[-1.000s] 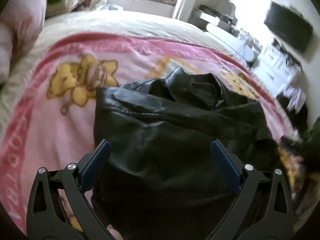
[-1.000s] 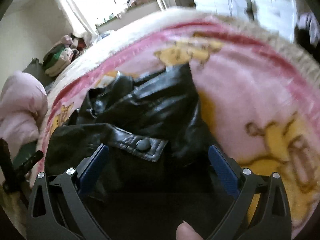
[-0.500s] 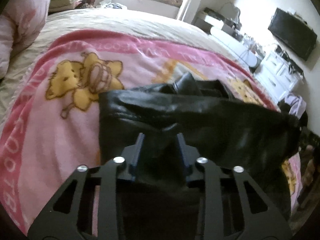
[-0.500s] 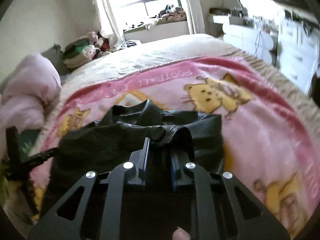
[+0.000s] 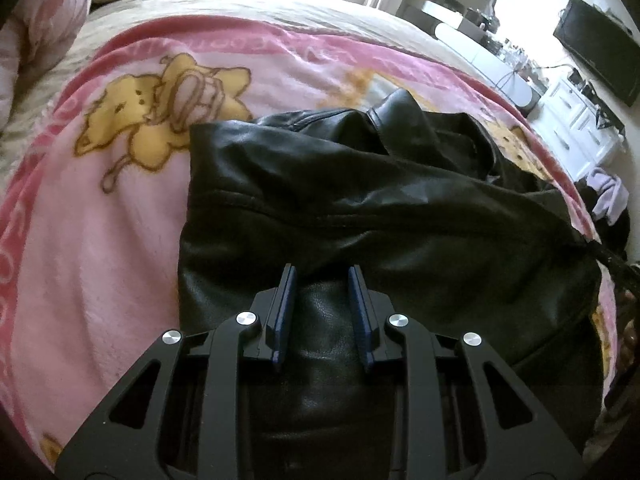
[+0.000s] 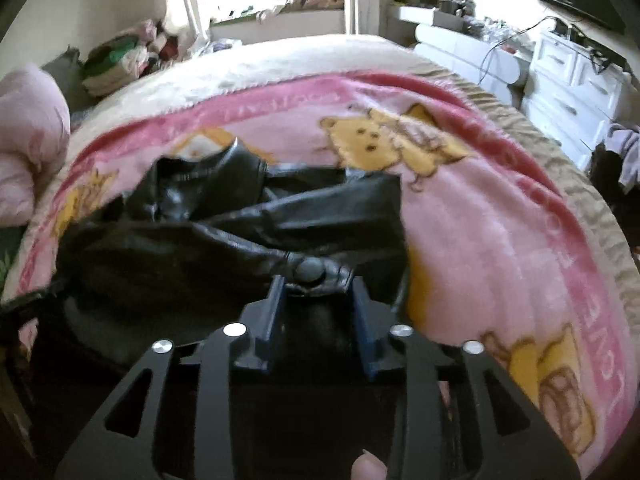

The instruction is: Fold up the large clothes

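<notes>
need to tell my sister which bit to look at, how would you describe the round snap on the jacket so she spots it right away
On the bed, a pink blanket carries a black leather jacket. At its near edge, just beyond the right gripper, a strap ends in the snap. It is a dull grey dome, the only round, non-black thing on the jacket.

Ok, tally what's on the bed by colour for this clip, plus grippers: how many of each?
Black: 1, leather jacket
Pink: 1, cartoon blanket
Grippers: 2, left gripper and right gripper, both shut on the jacket's near edge
Total: 4
</notes>
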### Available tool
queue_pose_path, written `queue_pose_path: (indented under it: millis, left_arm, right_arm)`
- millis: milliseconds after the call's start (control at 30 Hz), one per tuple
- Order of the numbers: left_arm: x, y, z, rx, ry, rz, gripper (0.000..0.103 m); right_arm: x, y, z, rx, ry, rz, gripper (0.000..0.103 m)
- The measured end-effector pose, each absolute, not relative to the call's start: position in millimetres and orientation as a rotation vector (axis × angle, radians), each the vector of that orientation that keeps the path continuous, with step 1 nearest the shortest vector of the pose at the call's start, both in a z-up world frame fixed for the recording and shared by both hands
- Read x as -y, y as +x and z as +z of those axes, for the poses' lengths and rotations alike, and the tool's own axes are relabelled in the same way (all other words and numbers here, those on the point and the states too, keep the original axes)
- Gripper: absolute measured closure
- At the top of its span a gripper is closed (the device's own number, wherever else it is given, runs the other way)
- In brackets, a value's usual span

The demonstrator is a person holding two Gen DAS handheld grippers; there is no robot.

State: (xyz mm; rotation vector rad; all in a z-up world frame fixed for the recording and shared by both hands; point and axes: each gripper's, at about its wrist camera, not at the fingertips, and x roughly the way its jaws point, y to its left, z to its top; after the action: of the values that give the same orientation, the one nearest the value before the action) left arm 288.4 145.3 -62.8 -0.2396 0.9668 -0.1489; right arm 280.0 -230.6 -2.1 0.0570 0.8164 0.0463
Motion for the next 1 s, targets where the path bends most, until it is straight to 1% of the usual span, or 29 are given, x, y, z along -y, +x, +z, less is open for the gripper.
queue_pose_path:
  millis: [67, 167, 300, 433, 500, 567, 667, 767, 800, 833, 900, 967, 1000]
  left_arm:
    - [-145.3, 287.9, -62.5, -0.968, -0.248, -0.15, 0.083]
    - [-145.8, 287.7, -62.4, -0.967, -0.241, -0.148, 0.083]
    - [-146.1, 288.7, -61.8, -0.971, -0.238, -0.149, 0.083]
    - [-145.1, 288.7, -61.2, -0.97, -0.234, -0.148, 0.083]
    - [-145.8, 289.9, -61.2, -0.972, -0.23, -0.149, 0.083]
    - [-145.9, 290.1, -61.4, -0.972, -0.228, -0.151, 0.083]
    - [-144.7, 289.9, -61.4, -0.971, -0.221, -0.148, 0.083]
    - [-140.5, 288.2, -55.6, -0.972, -0.181, -0.154, 0.083]
    - [-138.4, 286.1, -50.3, -0.971, -0.173, -0.158, 0.079]
    - [-137.8, 284.2, -44.6, -0.967, -0.178, -0.169, 0.072]
    - [-136.6, 276.6, -30.6, -0.939, -0.192, -0.196, 0.066]
    - [-129.7, 267.4, -19.6, -0.91, -0.151, -0.195, 0.062]
    - [-125.8, 262.2, -16.7, -0.902, -0.129, -0.196, 0.058]
  right_arm:
    - [231.0, 274.7, 11.6, -0.742, 0.08, 0.032, 0.047]
    - [215.6, 278.1, 20.4, -0.722, 0.08, 0.095, 0.047]
    - [175.0, 296.7, 6.5, -0.789, -0.007, 0.176, 0.048]
    - [157.0, 317.7, -30.3, -0.921, -0.087, 0.133, 0.048]
    - [160.7, 325.3, -50.1, -0.98, -0.066, 0.123, 0.048]
    - [166.0, 328.2, -63.5, -0.988, -0.031, 0.13, 0.048]
    - [163.6, 327.0, -63.7, -0.979, -0.049, 0.129, 0.048]
    - [167.6, 315.4, -42.9, -0.941, -0.002, 0.178, 0.047]
    - [168.0, 309.2, -35.9, -0.925, 0.013, 0.207, 0.045]
    - [169.3, 302.9, -29.2, -0.909, 0.026, 0.233, 0.041]
    - [169.0, 290.6, -17.1, -0.881, 0.031, 0.267, 0.039]
    - [167.4, 278.5, -11.7, -0.867, 0.018, 0.292, 0.039]
    - [166.2, 273.1, -10.8, -0.866, 0.01, 0.305, 0.039]
